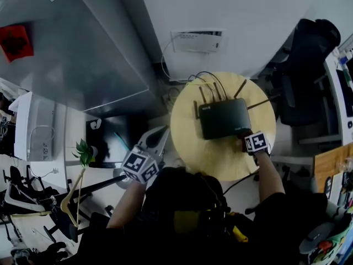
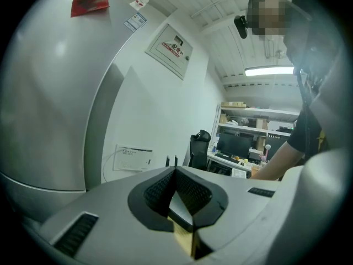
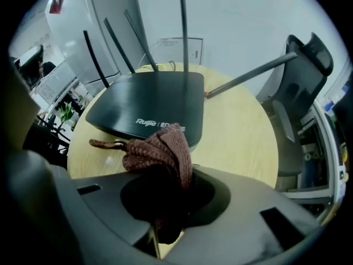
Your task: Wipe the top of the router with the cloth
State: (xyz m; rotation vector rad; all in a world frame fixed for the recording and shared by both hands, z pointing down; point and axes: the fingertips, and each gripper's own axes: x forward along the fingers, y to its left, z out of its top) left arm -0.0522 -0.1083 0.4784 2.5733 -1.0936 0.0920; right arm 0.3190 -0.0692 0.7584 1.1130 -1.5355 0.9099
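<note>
The right tool is clamped on the brown knitted cloth, which bunches out of the jaws in a thick fold with a loose tail trailing to the left; gripped this way, the fold sticks out ahead of the tool, so the fabric rather than the jaws would meet the casing; the black router lies flat in the middle of the round pale-wood surface, its antennas standing up along the far edge, which leaves the near side free for an approach; the cloth hangs at the router's near edge, just over the printed front lip, though whether it touches the casing I cannot tell; by my reading the wipe is at its start, with the broad top ahead of the cloth; the left tool has its jaws together with nothing between them; it is held off the surface to the person's left, aimed at the wall, likely just to keep out of the way.
</note>
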